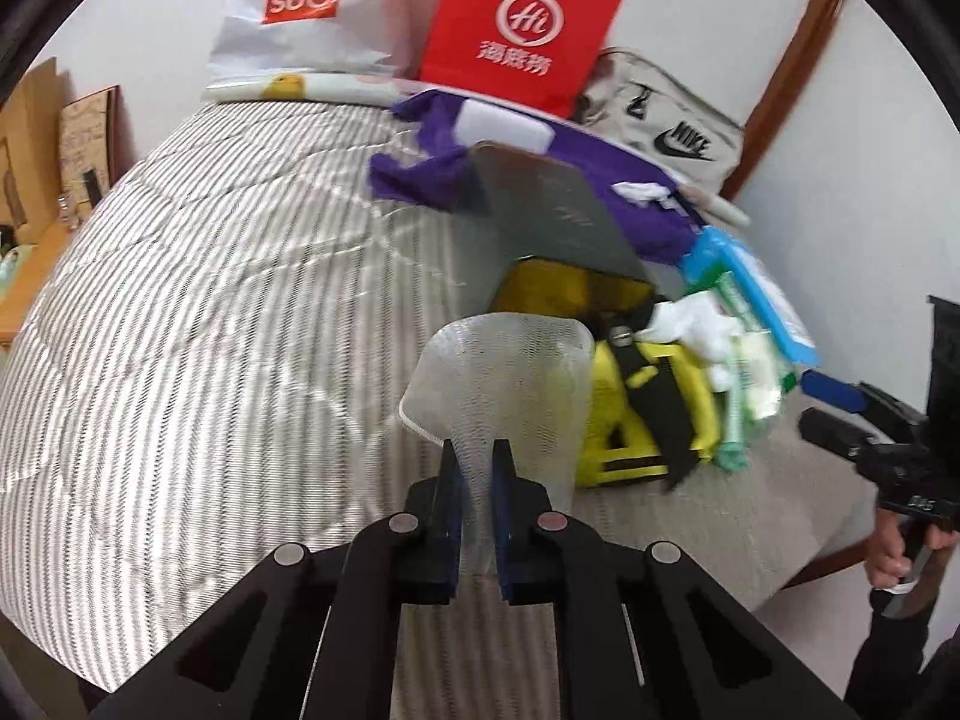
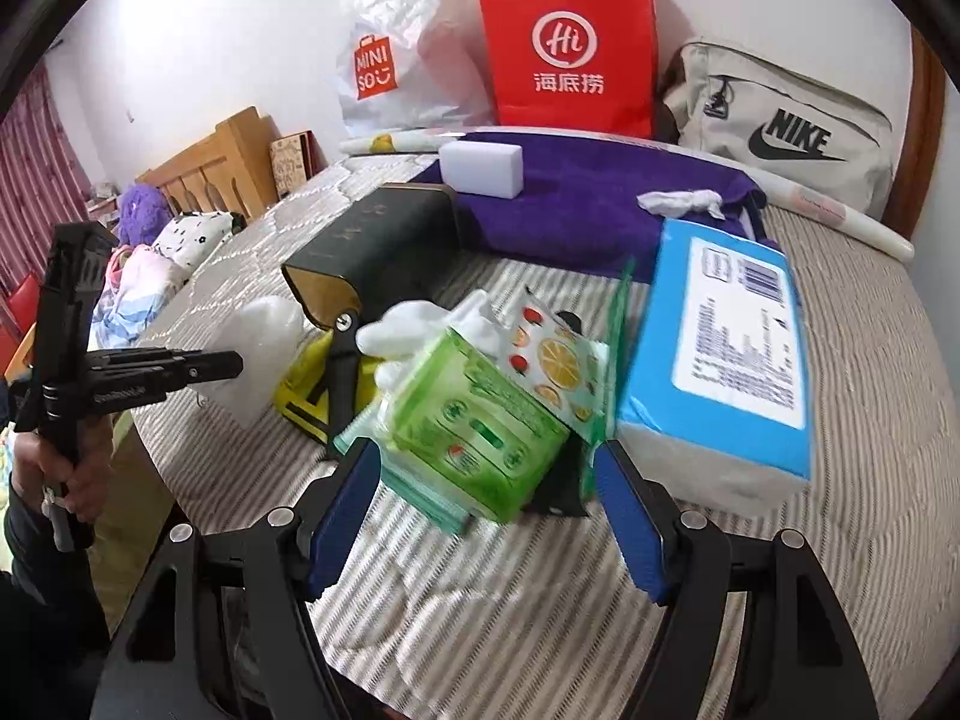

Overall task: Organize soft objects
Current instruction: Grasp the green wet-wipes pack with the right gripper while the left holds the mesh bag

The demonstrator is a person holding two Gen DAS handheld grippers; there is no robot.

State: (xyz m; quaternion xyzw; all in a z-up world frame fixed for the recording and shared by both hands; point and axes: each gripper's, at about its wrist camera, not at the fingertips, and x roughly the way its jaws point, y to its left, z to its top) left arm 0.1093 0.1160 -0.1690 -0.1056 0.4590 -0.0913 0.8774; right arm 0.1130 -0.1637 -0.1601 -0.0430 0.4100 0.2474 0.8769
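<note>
Presently a translucent mesh pouch (image 1: 504,372) is pinched between the narrowed jaws of the left gripper (image 1: 477,468) and held above the bed (image 1: 210,300). The right gripper (image 2: 486,480) is held spread before the green wipes pack (image 2: 480,426). Because only the pouch's thin edge is caught, it could be lost, and the leaning pile could be toppled by a careless closing.

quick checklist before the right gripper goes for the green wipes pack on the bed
1. Right gripper open: ok, its fingers are spread wide.
2. Green wipes pack lined up: ok, it lies between and just ahead of the fingers.
3. Pack free to lift: not ok, it lies in a heap with a fruit-print packet and white cloth against it.
4. Blue tissue pack clear of the right finger: cannot tell, it lies close beside it.
5. Left gripper out of the way: ok, it is off to the side, shut on a white mesh piece.
</note>
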